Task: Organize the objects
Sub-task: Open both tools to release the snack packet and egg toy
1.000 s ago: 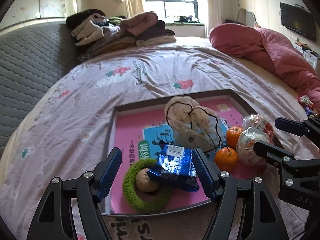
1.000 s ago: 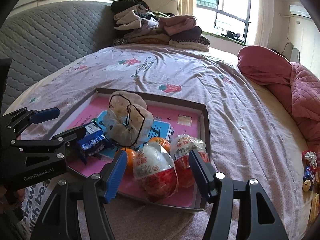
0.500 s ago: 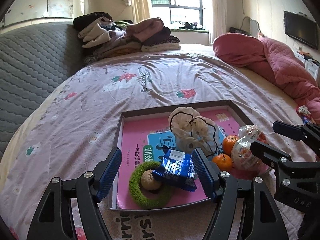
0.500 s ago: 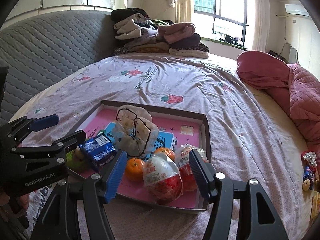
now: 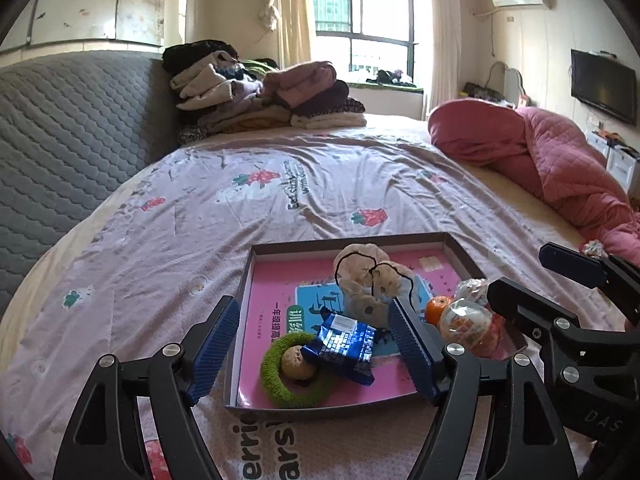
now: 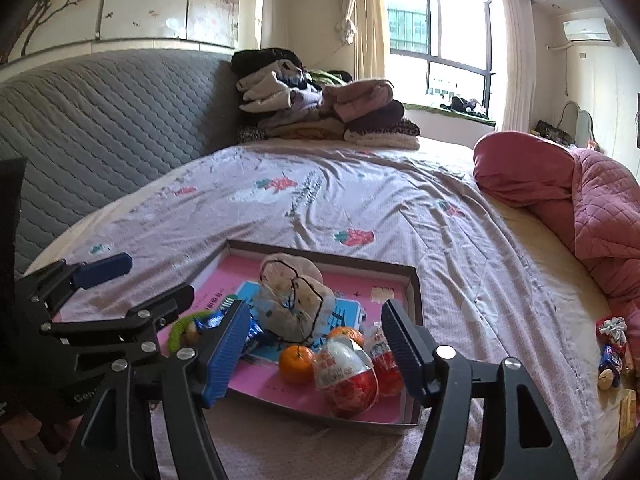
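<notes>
Shallow tray (image 5: 245, 280) on the bed holds a green ring (image 5: 296, 394) at 7 o'clock, blue packet (image 5: 344, 344) centre, oranges (image 6: 296, 362) and eggs (image 6: 348, 380) at 4 o'clock. Left gripper (image 5: 314, 344) spread, empty; right gripper (image 6: 314, 344) opening, empty.

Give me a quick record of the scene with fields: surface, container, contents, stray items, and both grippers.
surface: bed sheet
container: shallow box, pink book lining it
contents: green ring, blue snack packet, drawstring pouch, two oranges, two toy eggs
stray items: wrapped sweets on the sheet
left gripper: open, empty
right gripper: opening, empty
</notes>
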A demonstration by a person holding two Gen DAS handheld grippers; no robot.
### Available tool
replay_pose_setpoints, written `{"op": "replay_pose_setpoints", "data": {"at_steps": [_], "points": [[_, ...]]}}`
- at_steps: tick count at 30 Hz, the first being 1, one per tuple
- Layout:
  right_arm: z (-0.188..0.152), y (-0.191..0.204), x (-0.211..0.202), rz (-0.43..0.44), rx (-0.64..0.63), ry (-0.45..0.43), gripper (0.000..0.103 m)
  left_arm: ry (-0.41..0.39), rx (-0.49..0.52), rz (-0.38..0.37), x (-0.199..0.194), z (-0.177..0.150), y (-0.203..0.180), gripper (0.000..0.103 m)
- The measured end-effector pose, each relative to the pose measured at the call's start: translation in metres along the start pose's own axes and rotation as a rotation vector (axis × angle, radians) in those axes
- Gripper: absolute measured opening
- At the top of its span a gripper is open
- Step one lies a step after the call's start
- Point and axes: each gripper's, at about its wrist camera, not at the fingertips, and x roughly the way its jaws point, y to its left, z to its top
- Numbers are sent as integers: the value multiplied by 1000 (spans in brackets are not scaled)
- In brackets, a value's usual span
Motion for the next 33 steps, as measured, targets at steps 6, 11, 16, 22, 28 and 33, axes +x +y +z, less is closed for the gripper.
{"op": "replay_pose_setpoints", "data": {"at_steps": [6,11,16,22,28,33], "points": [[2,3,-15,4,25,-29,71,-10,-31,0,-15,-4,6,78],[-4,4,-27,5,45,-39,71,-7,-51,11,-30,-13,11,79],[-14,9,-37,6,60,-47,71,-11,-52,29,-43,-24,13,79],[-31,17,-46,5,83,-41,71,-4,-58,46,-54,-40,14,79],[-46,26,-48,-11,76,-24,71,-1,-96,81,-60,-56,20,79],[-55,30,-48,-19,78,-15,71,0,-98,123,-63,-69,19,79]]}}
